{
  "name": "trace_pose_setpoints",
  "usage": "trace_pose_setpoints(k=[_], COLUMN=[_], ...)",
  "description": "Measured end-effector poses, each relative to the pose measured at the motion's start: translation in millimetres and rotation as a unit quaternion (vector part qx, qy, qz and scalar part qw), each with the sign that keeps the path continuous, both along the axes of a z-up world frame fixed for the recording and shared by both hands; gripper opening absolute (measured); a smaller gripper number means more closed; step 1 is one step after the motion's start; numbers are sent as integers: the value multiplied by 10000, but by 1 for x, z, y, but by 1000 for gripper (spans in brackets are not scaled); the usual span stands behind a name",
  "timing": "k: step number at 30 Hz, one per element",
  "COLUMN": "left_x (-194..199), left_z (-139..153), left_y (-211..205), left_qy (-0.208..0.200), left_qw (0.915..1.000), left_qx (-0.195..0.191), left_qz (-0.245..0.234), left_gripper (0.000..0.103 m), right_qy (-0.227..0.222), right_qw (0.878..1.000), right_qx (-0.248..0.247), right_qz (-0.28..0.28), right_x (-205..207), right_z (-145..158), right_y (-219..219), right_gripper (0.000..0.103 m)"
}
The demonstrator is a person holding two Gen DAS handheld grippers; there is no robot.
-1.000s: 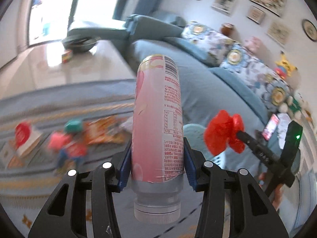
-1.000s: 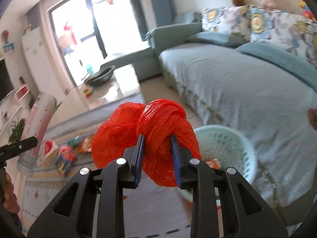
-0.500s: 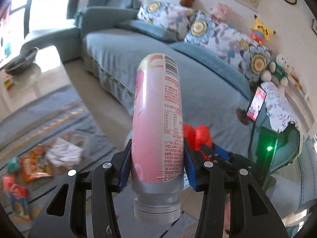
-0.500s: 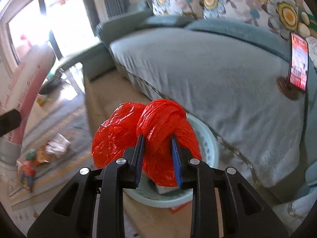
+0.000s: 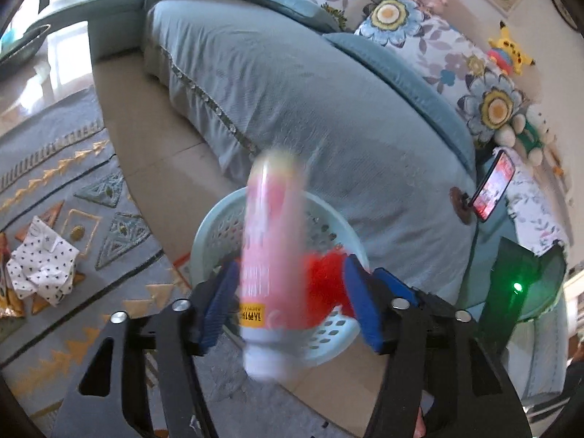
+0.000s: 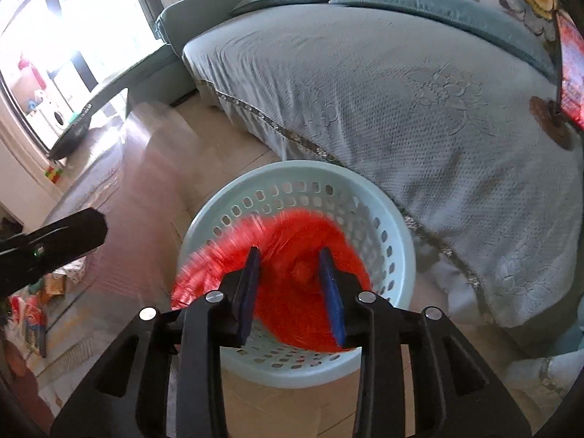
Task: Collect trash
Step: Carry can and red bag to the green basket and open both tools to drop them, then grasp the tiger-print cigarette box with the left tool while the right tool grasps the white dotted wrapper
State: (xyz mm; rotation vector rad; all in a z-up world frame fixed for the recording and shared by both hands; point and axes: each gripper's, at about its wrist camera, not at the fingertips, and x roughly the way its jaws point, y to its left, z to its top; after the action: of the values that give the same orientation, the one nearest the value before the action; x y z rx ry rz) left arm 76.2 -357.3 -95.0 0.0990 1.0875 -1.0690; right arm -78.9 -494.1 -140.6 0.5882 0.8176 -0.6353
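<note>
Now both hand-held grippers, left [image 5: 290,301] and right [image 6: 291,294], are opening over the basket [image 6: 399,235], so the pink bottle [image 5: 272,252] and red bag [image 6: 292,255] drop in.

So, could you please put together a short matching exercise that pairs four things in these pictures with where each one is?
Things:
1. pink bottle
2. red plastic bag
3. light blue basket
4. spotted white wrapper

Places:
A. on the patterned rug
B. on the floor beside the sofa
C. between the opening jaws of the left gripper
D. between the opening jaws of the right gripper, above the basket

Pairs: 1-C, 2-D, 3-B, 4-A
</note>
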Motion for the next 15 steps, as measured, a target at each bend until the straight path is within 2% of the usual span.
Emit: trace_pose_setpoints(k=[2, 8, 15], left_x=[1, 1, 8], left_z=[5, 21, 49], left_y=[6, 29, 83], left_qy=[-23, -130, -27], left_qw=[10000, 9998, 9977], left_qx=[-36, -81, -448], left_qz=[19, 106, 512], left_gripper=[64, 65, 65], right_qy=[-17, -138, -389], right_qw=[10000, 9999, 9982], right_qx=[37, 81, -189], right_qz=[-45, -46, 416], right_x=[-5, -18, -7], right_z=[-1, 7, 44], right_y=[-3, 4, 38], right_gripper=[43, 45, 45])
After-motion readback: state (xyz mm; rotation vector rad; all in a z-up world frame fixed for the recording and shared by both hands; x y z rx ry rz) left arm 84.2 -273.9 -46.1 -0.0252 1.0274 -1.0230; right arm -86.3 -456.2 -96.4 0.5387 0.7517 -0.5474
